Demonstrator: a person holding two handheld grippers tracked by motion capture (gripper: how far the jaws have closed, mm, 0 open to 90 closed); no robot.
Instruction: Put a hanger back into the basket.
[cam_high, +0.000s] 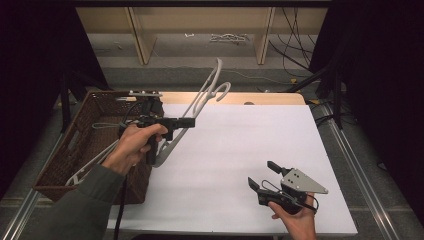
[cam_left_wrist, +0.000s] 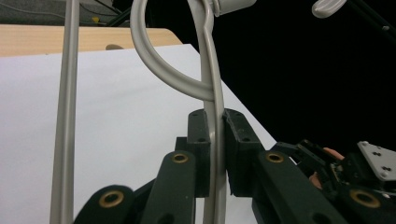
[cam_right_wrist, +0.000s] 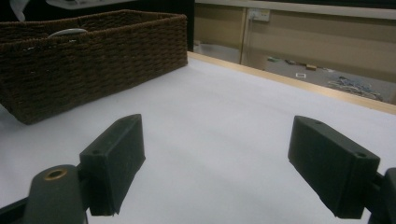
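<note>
A: What does the left gripper (cam_high: 192, 121) hold?

B: A pale plastic hanger (cam_high: 200, 102). In the left gripper view the two black pads are pressed on the thin stem of the hanger (cam_left_wrist: 212, 121), which stands between them. Above the pads the hook curls in a loop, and its top is cut off by the upper edge of the picture. A second bar of the same hanger runs upright to the left of the jaws.

A: Where is the hanger in the high view?

B: It is lifted over the left edge of the white table (cam_high: 240, 150). The hook points up and away beyond the gripper tip, and the lower arm hangs down behind the person's hand toward the brown woven basket (cam_high: 70, 150). Part of this arm is hidden by the hand and the sleeve.

A: Is something more in the basket?

B: I see another pale hanger piece (cam_high: 82, 170) lying below the left hand, but inside it is dark and I cannot make out more.

A: And the right gripper (cam_high: 265, 176)?

B: Its jaws stand wide apart with only bare table between them, low near the front edge. The basket (cam_right_wrist: 93, 60) is far ahead to its left.

A: Any writing or brand?

B: None that I can read.
</note>
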